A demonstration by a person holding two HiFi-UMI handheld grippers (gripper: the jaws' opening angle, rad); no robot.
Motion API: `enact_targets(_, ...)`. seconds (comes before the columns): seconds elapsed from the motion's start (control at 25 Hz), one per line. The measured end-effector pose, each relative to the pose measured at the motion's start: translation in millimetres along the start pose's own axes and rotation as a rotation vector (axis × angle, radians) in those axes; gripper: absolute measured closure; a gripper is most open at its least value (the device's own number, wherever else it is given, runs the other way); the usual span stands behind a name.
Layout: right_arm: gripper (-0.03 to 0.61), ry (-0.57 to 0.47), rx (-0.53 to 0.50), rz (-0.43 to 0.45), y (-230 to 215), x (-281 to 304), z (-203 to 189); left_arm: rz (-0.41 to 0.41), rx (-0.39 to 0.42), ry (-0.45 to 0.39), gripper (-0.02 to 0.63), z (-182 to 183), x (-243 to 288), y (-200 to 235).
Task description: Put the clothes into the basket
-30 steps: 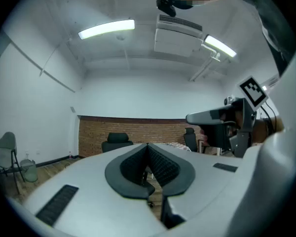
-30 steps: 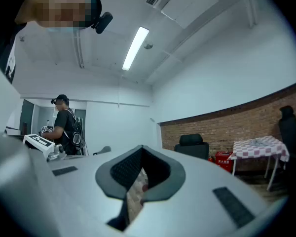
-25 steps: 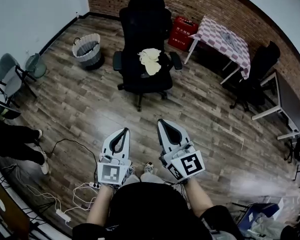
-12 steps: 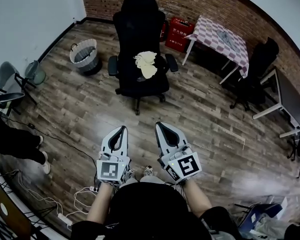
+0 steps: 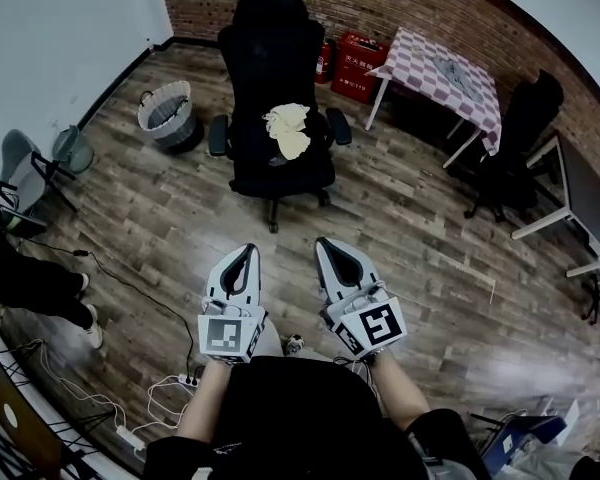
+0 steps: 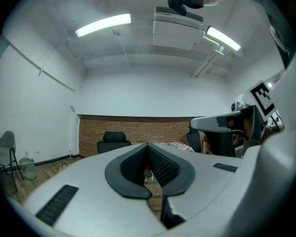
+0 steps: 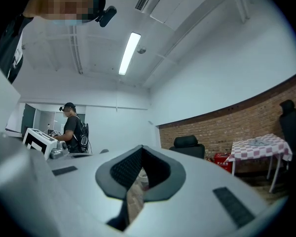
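Left gripper (image 5: 246, 254) and right gripper (image 5: 326, 244) both clenched, empty; cream clothes (image 5: 287, 129) on chair (image 5: 274, 38), basket (image 5: 164, 99) contents indistinct.

Lower centre of the frame: the left hand-held gripper (image 5: 246, 256) and the right hand-held gripper (image 5: 329, 248) are held out level, side by side, jaws together.

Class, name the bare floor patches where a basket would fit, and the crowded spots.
Bare boards: on the near side of the office chair, and right of it toward the desk. Crowded: cables lower left; red crates and checked table by the brick wall.
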State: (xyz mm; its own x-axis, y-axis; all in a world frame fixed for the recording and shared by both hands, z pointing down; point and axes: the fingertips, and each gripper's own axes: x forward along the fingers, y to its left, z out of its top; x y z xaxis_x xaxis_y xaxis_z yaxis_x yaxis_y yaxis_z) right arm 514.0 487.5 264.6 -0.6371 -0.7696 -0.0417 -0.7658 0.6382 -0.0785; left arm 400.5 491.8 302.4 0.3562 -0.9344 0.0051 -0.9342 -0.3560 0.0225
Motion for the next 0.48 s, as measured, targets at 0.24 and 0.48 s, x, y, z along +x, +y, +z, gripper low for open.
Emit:
enact_targets(0.24, 0.569, 0.011, 0.009, -0.024, -27.5, 26.3, -9.6, -0.016, 0.019, 0.003, 0.601, -1.1, 37.5, 3.4)
enact_targets(0.48, 0.569, 0.029, -0.013, -0.043, -54.0, 79.7, -19.9, -0.043, 0.005, -0.013, 0.601, -5.3, 93.1, 38.3)
